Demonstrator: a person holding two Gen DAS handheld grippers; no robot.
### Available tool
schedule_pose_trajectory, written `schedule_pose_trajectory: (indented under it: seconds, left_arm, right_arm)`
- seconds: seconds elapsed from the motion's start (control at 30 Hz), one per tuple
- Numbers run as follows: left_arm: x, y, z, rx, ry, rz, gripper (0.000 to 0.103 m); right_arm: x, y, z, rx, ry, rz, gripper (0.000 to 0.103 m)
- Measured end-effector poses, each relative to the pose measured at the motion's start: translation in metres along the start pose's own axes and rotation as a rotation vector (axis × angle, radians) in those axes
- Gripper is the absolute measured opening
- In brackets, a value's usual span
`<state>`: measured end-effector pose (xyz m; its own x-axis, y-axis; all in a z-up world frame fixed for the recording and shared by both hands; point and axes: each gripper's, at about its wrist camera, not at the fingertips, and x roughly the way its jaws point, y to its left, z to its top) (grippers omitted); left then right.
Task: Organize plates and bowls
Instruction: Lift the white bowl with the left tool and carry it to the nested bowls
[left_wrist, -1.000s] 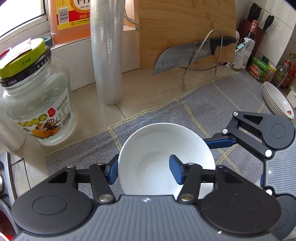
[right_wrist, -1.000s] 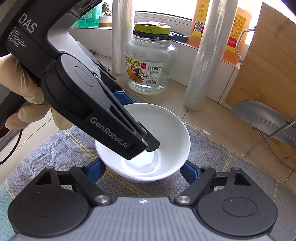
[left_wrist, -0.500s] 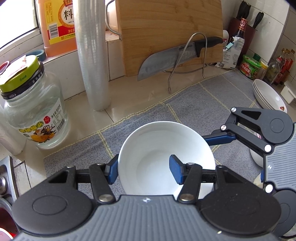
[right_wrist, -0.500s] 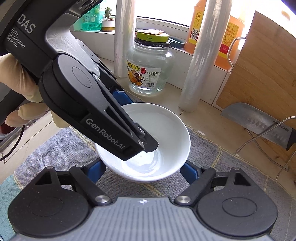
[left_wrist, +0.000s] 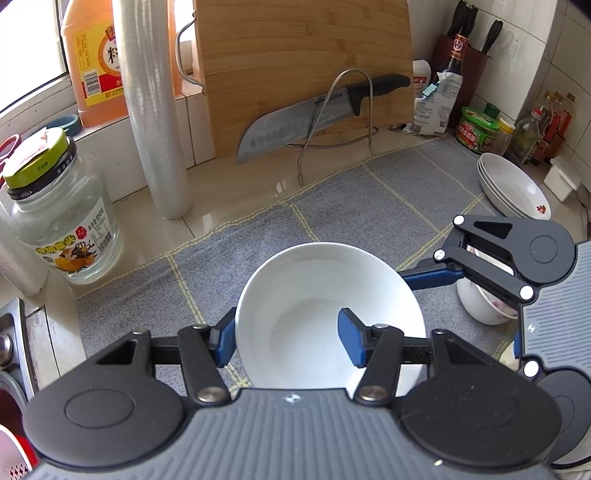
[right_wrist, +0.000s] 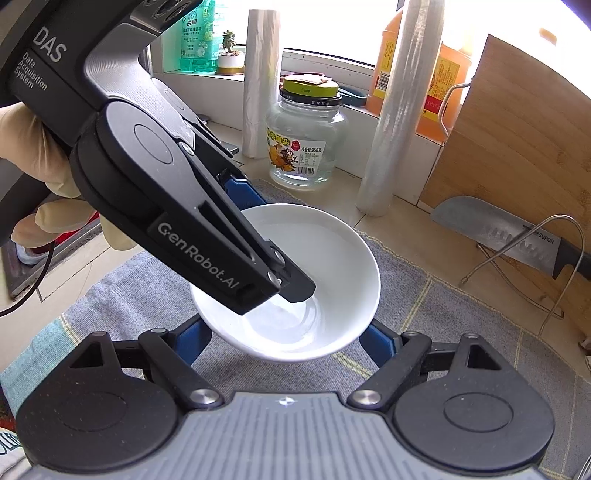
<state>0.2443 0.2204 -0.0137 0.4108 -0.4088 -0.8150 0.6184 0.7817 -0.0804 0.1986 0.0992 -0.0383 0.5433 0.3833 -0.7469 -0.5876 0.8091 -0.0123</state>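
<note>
A plain white bowl (left_wrist: 314, 295) hangs just above the grey checked cloth (left_wrist: 369, 192). My left gripper (left_wrist: 288, 339) is shut on its near wall, one blue pad inside and one outside. In the right wrist view the same bowl (right_wrist: 332, 251) sits between the two blue pads of my right gripper (right_wrist: 286, 341), which press on its lower sides. The left gripper's black finger (right_wrist: 291, 288) reaches down into it. A stack of white plates (left_wrist: 513, 188) lies at the far right of the cloth. A flowered bowl (left_wrist: 480, 306) stands partly hidden under the right gripper.
Along the back stand a glass jar with a green lid (left_wrist: 62, 221), a roll of cling film (left_wrist: 155, 110), a wooden cutting board (left_wrist: 303, 55) and a knife on a wire rack (left_wrist: 295, 122). Bottles and jars crowd the right corner (left_wrist: 476, 129). A sink edge (left_wrist: 14, 332) lies at the left.
Both grippers have carried the white bowl to the right and a little upward together. The jar and film roll have slid left in view; the plate stack and flowered bowl have come closer.
</note>
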Motion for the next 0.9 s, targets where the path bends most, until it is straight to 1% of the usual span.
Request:
schedule_pose_trajectory:
  seconds: [0.53, 0.9]
  left_arm:
    - [-0.026, -0.058, -0.002, 0.051, -0.027, -0.005, 0.055]
    - [-0.03, -0.097, 0.012, 0.115, -0.05, -0.026, 0.055]
  right_arm:
    - [-0.059, 0.006, -0.032, 0.018, -0.034, -0.029, 0.089]
    - [-0.093, -0.007, -0.054, 0.051, -0.065, -0.082, 0.089]
